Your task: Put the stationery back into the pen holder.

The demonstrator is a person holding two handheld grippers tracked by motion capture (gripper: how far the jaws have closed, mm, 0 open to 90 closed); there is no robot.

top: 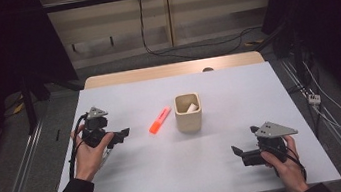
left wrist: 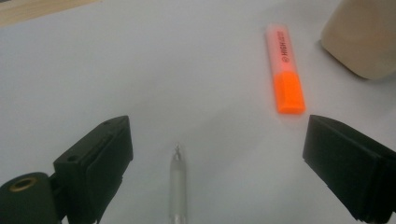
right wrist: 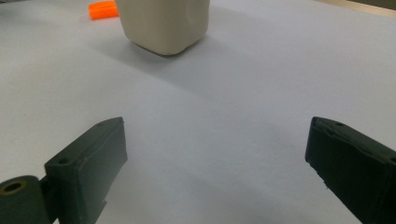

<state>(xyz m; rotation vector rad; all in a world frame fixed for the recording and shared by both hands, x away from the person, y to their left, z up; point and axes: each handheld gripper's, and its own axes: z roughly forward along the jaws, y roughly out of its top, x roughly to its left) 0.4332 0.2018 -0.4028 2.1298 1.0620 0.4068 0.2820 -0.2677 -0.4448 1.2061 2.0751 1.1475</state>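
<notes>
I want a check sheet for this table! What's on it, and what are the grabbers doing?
Surface: pale table, flat, wooden strip at far edge.
Job's things: clear pen lying between left jaws, untouched; orange highlighter lying beside beige cup; something white inside cup.
Clutter: nothing seen.
Grippers: left hand-held gripper open; right hand-held gripper open, empty.
Cables: black cable from left gripper; wires on floor behind.
Surroundings: dark curtains, grey floor.

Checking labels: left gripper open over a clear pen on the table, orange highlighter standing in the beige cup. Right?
Not quite. The orange highlighter isn't in the beige cup; it lies flat on the table just left of the cup, as the high view shows. The rest holds: the left gripper is open over the clear pen.
</notes>
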